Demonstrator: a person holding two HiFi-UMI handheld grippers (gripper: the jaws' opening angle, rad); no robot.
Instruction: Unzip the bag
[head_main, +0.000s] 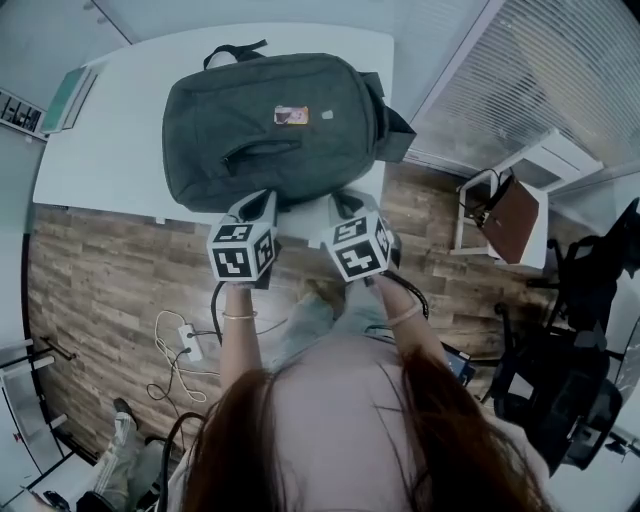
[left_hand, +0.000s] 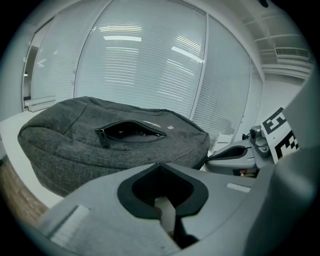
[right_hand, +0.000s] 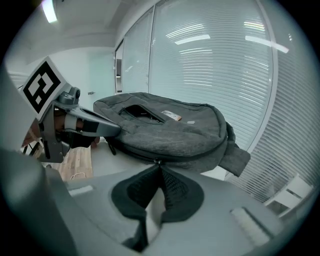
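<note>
**A:** Start from the head view. Where is the bag?

**B:** The dark grey bag (head_main: 275, 125) lies flat on the white worktop (head_main: 110, 130), its small label (head_main: 291, 115) facing up. Both tools sit at the bag's near edge, side by side. The left tool (head_main: 262, 205) is below the front pocket (head_main: 262, 152), and the right tool (head_main: 345, 203) is just beside it, toward the bag's strap side.

**A:** And from the left gripper view?

**B:** The left tool's (left_hand: 160, 167) jaws are closed together, and I see nothing between the dark pads. Their tips reach the bag's lower edge, but I cannot tell whether they touch the fabric. Beyond them the front pocket gapes open on top of the bag, with its zip pull at the left end. The right tool shows off the bag's right end.

**A:** The right gripper view?

**B:** The right tool's (right_hand: 159, 165) jaws are also pressed together. Their tips meet right at the main zip line (right_hand: 200, 152) that runs along the bag's side. A tiny metal piece glints just at the tips. It is too small to say whether it is pinched or only touched. The left tool reaches in at the bag's left end.
</note>
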